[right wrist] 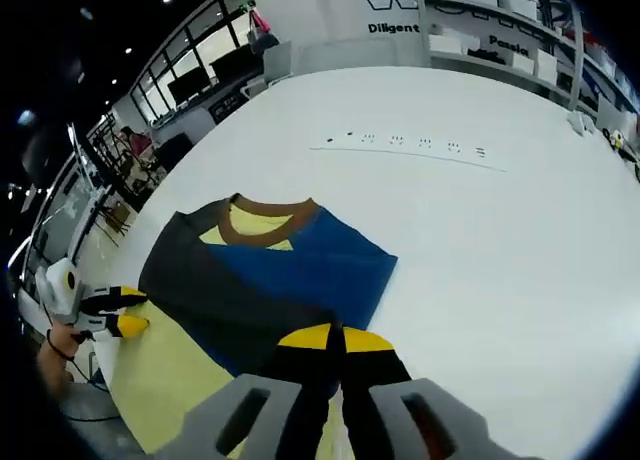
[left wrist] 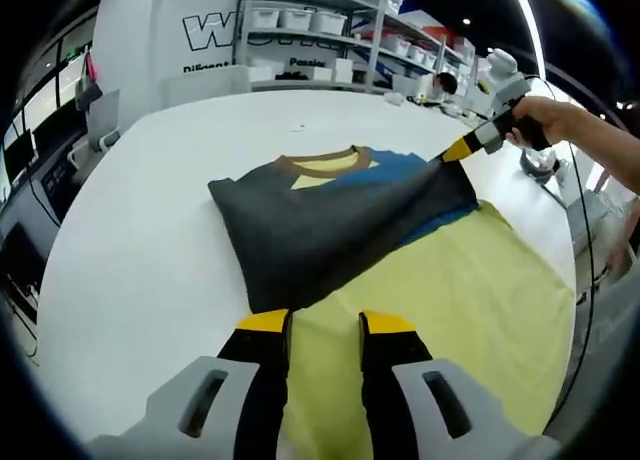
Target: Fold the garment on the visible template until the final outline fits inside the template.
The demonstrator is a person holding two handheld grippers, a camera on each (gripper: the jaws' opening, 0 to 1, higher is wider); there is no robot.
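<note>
- Table [left wrist: 150, 200], white, carries everything.
- Template [left wrist: 470, 290], yellow, lies flat under the garment.
- Garment [left wrist: 320, 230], dark grey and blue with a brown collar, lies partly folded on the template.
- Left gripper [left wrist: 325, 325]: jaws apart over the hem.
- Right gripper [right wrist: 335, 332]: jaws clamped on the garment's edge.

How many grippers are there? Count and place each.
2: left gripper open over the yellow side of the garment; right gripper shut on its dark lifted edge.

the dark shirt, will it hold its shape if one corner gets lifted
Probably not: the shirt looks thin and floppy, draping flat over the yellow template. Its edge bends up toward the right tongs, so it likely sags and trails. It seems light.
</note>
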